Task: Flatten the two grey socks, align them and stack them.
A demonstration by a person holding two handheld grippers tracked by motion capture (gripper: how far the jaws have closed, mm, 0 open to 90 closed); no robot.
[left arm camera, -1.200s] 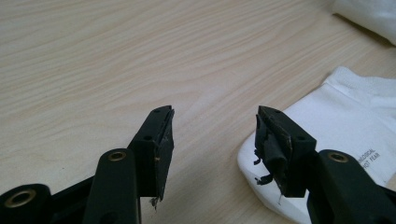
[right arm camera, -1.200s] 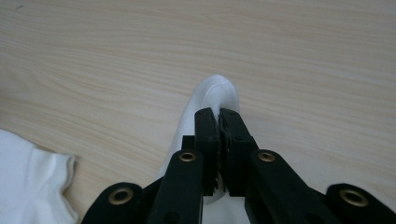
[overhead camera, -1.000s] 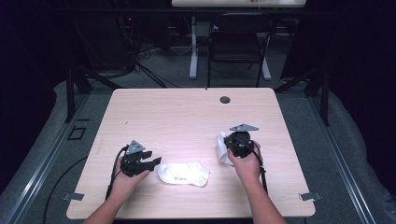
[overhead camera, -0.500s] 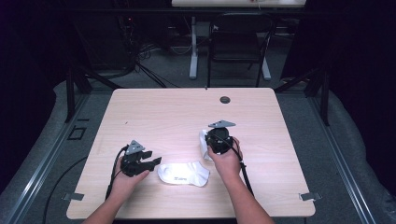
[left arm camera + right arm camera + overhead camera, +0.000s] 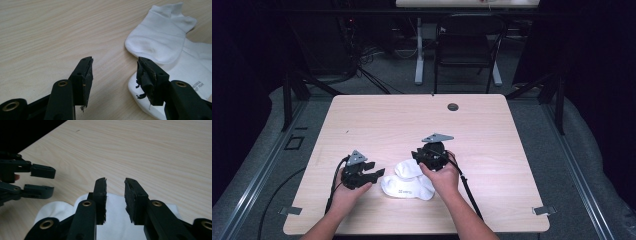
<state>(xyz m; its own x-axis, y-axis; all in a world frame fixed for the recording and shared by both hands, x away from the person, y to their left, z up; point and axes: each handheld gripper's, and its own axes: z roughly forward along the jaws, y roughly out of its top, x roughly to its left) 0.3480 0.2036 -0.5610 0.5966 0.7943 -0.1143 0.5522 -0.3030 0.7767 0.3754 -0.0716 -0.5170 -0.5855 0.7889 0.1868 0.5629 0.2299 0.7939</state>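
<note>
Socks (image 5: 408,181) mid-table, edges far | left tongs (image 5: 376,176) open | right tongs (image 5: 421,156) just opened, empty

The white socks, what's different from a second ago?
The right gripper carried one white sock leftward across the table and laid it on the other sock; the carried sock now rests on top of it. Its jaws have just been opening, and nothing is pinched between them now. The left gripper stayed put, open, beside the socks.
</note>
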